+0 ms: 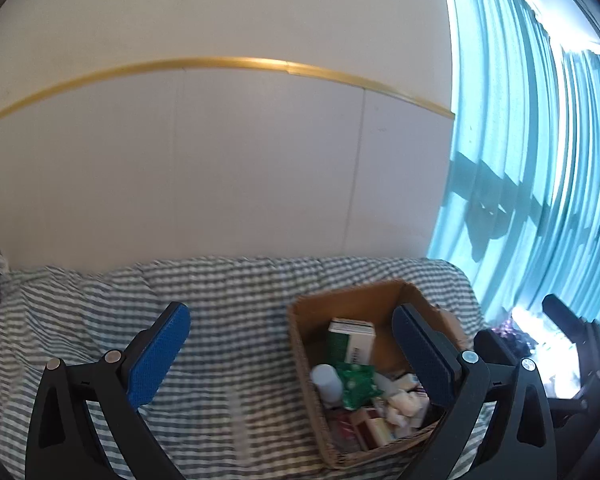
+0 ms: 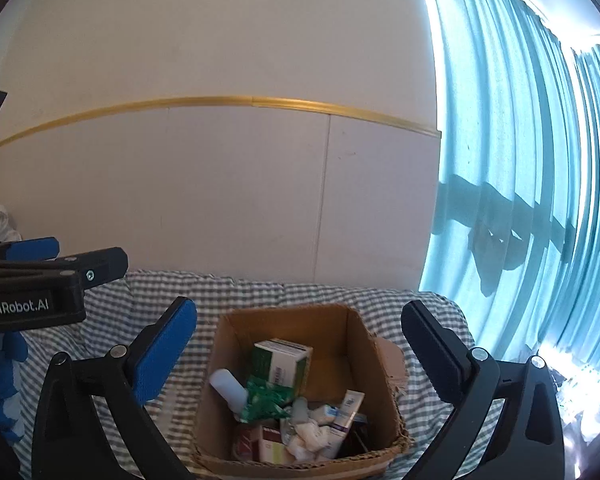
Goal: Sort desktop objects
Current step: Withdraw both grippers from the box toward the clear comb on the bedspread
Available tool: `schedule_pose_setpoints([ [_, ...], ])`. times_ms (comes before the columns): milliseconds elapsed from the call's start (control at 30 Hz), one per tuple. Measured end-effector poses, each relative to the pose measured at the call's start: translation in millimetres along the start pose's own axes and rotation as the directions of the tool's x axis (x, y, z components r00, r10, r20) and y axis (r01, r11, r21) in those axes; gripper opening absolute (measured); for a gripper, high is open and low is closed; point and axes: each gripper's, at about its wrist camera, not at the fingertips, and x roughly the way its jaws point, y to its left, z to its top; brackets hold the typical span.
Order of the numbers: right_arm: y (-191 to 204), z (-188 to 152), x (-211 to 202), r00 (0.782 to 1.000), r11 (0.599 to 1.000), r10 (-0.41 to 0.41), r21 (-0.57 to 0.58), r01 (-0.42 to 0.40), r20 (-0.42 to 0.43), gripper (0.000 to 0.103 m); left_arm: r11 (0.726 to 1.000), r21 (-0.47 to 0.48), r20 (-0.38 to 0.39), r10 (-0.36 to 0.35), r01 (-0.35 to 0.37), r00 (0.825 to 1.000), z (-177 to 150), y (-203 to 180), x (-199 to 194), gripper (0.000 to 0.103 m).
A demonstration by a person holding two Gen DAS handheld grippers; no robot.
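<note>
Teal curtain [image 2: 520,160] filling 3 o'clock side, white wall [image 2: 220,180] with gold trim strip [image 2: 260,102] behind. Checked cloth [image 1: 220,300] over the surface, edges cut off at frame bottom. Cardboard box [image 2: 332,324] at 6 o'clock in right wrist view, at 5 o'clock in left wrist view, torn rim on its right side. Inside: green-white carton [image 2: 282,362], print too blurred to read; white bottle [image 2: 230,388], green packet [image 2: 266,400], tube [image 2: 346,416], small boxes half hidden. Left gripper [image 1: 292,356] wide open, nothing between fingers, right finger overlapping box. Right gripper [image 2: 300,356] wide open, empty, box framed between fingers. "GenRobot.AI" readable at 9 o'clock in right wrist view. Blue blur at 8 o'clock, unclear.
</note>
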Motion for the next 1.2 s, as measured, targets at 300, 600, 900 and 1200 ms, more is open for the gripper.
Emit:
schedule_pose_setpoints([
  [300,40.9,9.9,-7.3,1.0,0.999,0.024,-0.03,-0.024,0.001,0.103,0.998,0.034,0.039,0.051,-0.052,0.998,-3.3,31.6,-22.8,0.103],
  [600,77.5,5.1,-1.0,1.0,0.999,0.016,-0.048,-0.017,-0.024,0.103,0.994,-0.108,0.014,0.029,-0.027,0.999,-13.8,86.1,-28.0,0.103],
  [900,114.5,-10.7,14.2,0.998,0.996,0.028,-0.084,-0.032,-0.049,0.103,0.988,-0.147,-0.041,0.041,-0.046,0.998,-37.7,128.7,-18.6,0.102],
  [1200,153.0,-42.7,45.7,0.988,0.987,0.085,-0.124,-0.102,-0.131,0.102,0.984,-0.125,-0.106,0.116,-0.129,0.988,-68.7,175.2,11.0,0.085],
])
